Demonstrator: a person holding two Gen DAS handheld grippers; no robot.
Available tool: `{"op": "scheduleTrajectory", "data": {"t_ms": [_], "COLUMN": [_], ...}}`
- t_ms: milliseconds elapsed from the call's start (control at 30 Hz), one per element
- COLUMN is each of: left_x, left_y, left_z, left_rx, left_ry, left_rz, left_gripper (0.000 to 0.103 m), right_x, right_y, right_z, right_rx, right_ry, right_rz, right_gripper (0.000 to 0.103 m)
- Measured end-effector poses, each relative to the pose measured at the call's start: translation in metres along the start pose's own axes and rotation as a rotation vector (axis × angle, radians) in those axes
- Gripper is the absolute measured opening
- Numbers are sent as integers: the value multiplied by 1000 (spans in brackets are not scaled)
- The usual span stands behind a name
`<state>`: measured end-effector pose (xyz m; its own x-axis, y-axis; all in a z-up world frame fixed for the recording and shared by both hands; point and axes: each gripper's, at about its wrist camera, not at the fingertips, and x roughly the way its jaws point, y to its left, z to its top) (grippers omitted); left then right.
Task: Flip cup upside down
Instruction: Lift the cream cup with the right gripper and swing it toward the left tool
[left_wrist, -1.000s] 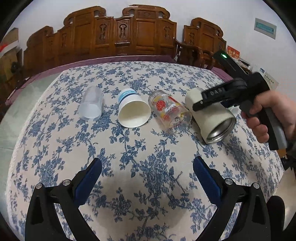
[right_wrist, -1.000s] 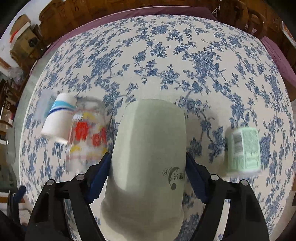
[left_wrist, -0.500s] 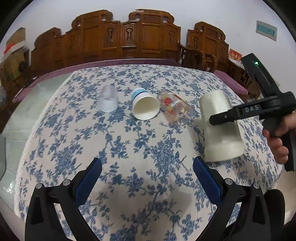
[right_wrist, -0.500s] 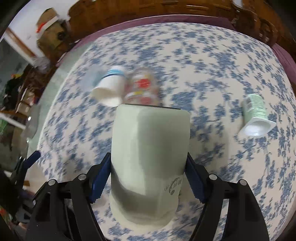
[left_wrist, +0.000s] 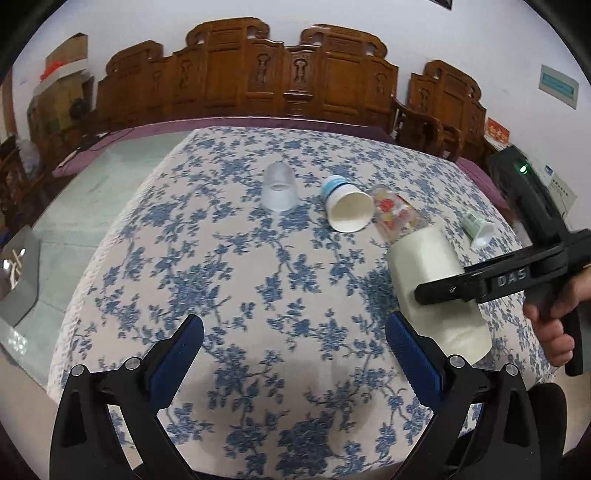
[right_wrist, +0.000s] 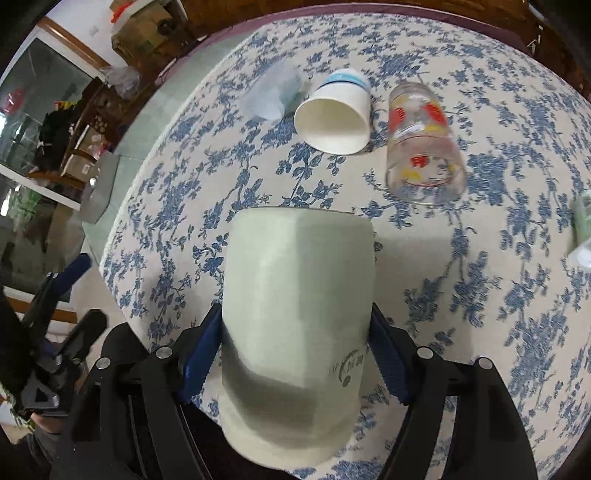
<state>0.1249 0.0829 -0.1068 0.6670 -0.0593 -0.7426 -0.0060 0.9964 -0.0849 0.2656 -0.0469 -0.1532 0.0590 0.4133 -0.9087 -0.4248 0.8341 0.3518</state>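
Note:
My right gripper (right_wrist: 295, 347) is shut on a pale cream insulated cup (right_wrist: 295, 325), its blue pads against both sides. In the left wrist view the cup (left_wrist: 436, 288) stands tilted with its closed base up and its wide mouth down, at or just above the tablecloth, held by the right gripper (left_wrist: 443, 291) from the right. My left gripper (left_wrist: 295, 347) is open and empty above the near edge of the table, left of the cup.
On the blue-flowered tablecloth (left_wrist: 221, 277) a frosted plastic cup (left_wrist: 279, 186) stands upside down. A white paper cup (left_wrist: 347, 208), a printed glass (left_wrist: 397, 218) and a small green cup (left_wrist: 478, 229) lie on their sides. Carved wooden chairs (left_wrist: 288, 77) stand behind the table.
The right gripper has turned the cream cup from lying on its side to mouth-down and brought it nearer the front edge. The left gripper has drawn back and stayed open.

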Motion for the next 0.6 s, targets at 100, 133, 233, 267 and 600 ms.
{"op": "scheduleTrajectory", "data": {"t_ms": [100, 133, 233, 267, 600], "left_x": [-1, -1, -2, -1, 10], "left_y": [4, 5, 4, 3, -36], "left_z": [3, 4, 7, 8, 22], "left_rx": [-7, -7, -5, -5, 37], "left_ry": [1, 2, 9, 14, 75], "left_rz": [6, 6, 11, 12, -14], "left_gripper": [95, 95, 95, 95, 95], "right_x": [12, 15, 10, 3, -95], "right_y": [-1, -3, -9, -9, -36], "right_z": [4, 5, 4, 2, -73], "right_rx": [3, 4, 15, 13, 13], "right_ry": [5, 5, -51, -74, -425], "right_rz": [-37, -52, -38, -32, -142], "right_gripper": [78, 78, 78, 78, 97]}}
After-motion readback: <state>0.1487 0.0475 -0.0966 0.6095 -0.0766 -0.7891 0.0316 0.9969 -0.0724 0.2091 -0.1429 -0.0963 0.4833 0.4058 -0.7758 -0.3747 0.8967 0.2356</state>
